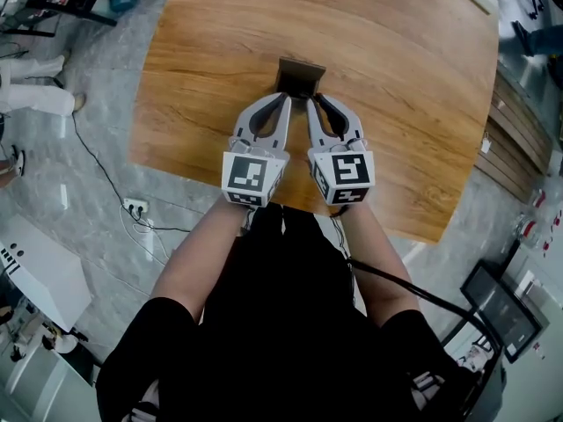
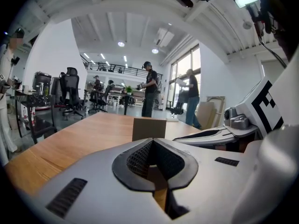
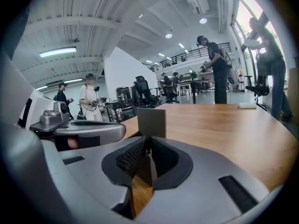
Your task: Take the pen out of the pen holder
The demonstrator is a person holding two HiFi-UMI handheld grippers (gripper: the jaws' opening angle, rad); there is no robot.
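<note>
Pen (image 3: 149, 148), dark sliver pinched in right claw (image 3: 148, 139), heading unclear.

One pen holder (image 1: 301, 76), one table (image 1: 405, 104), two grippers: left gripper (image 1: 287, 100), right gripper (image 1: 313, 100).

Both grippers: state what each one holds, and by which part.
Nothing is held. The left gripper and the right gripper both have jaws together and empty, pointing at the brown box-shaped pen holder on the wooden table.

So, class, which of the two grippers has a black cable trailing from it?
The right gripper: a black cable runs back from it along the forearm. None shows at the left gripper.
</note>
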